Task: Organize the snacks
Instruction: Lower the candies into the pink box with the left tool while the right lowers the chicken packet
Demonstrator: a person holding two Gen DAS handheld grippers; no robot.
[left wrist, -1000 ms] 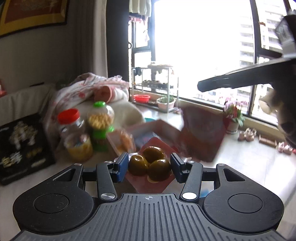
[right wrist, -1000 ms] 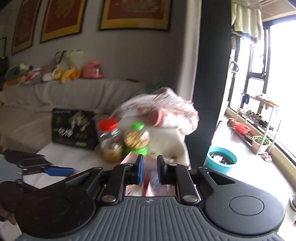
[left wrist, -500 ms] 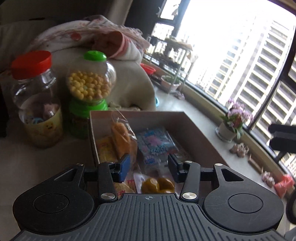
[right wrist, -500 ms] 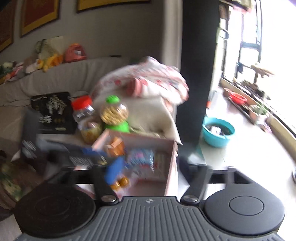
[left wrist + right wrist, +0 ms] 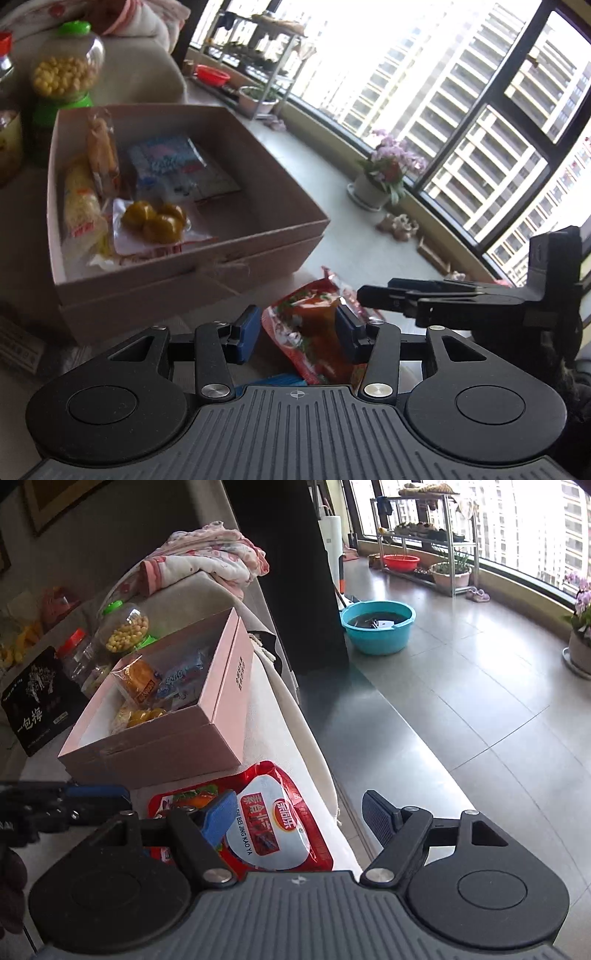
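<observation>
A red snack packet (image 5: 269, 819) with a white oval label lies flat on the white-covered table, in front of the open pink box (image 5: 229, 701). My left gripper (image 5: 297, 328) stands open around the packet's (image 5: 306, 332) near end; I cannot see its pads pressing. From the right, my right gripper (image 5: 299, 812) hangs wide open over the same packet, one finger above it and the other past the table edge. Inside the box (image 5: 184, 280) lie a packet of yellow-green fruits (image 5: 155, 221), a blue packet (image 5: 173, 162) and an orange one (image 5: 99, 144).
Behind the box stand a green-lidded jar of yellow balls (image 5: 125, 626) and a red-lidded jar (image 5: 79, 657), with a black box (image 5: 33, 701) to the left. The table edge runs close on the right; on the floor beyond it sits a blue basin (image 5: 378, 626).
The fruit packet left my left gripper and now lies in the box. Both grippers dropped to the red packet in front of it, and the right one went from shut to wide open.
</observation>
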